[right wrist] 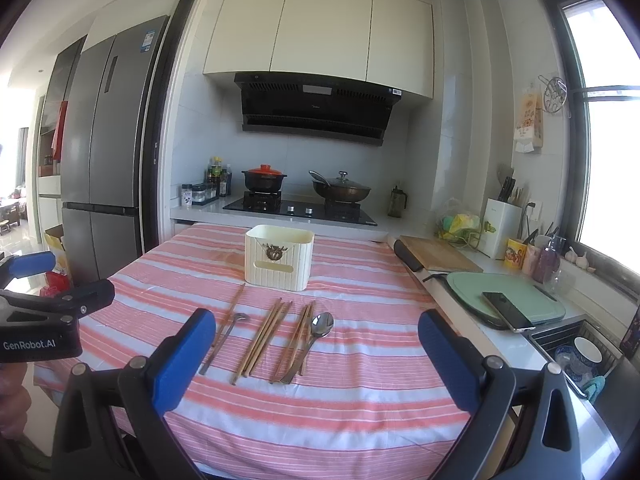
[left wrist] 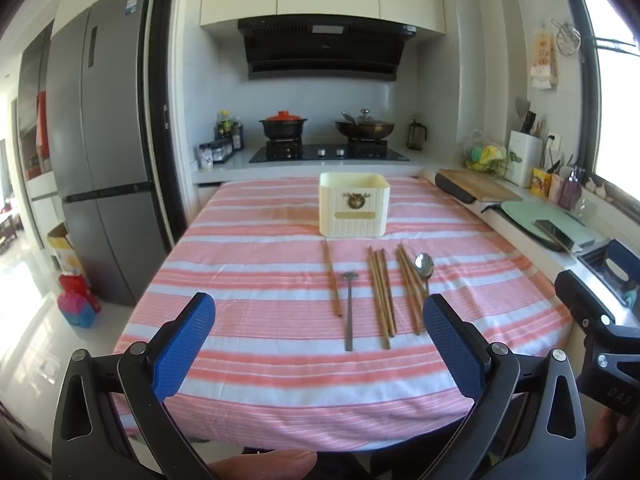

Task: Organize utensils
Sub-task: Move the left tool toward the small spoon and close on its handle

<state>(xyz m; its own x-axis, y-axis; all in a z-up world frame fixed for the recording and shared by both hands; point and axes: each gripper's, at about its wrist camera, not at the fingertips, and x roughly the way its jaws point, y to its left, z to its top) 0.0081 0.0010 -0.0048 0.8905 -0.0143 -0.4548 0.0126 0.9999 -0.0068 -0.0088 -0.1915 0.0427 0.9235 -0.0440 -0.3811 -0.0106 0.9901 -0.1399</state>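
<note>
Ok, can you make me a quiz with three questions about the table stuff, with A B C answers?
1. Where is the cream holder box?
A. Behind the utensils
B. On the stove
C. On the floor

2. How many metal spoons are on the striped cloth?
A. None
B. Two
C. Five

3. How is the left hand-held gripper?
A. Shut on a chopstick
B. Open, holding nothing
C. Shut on a spoon

Answers:
1 A, the box stands on the cloth beyond the chopsticks.
2 B, the small spoon and the big spoon lie there.
3 B, its blue pads stand wide apart with only cloth between.
</note>
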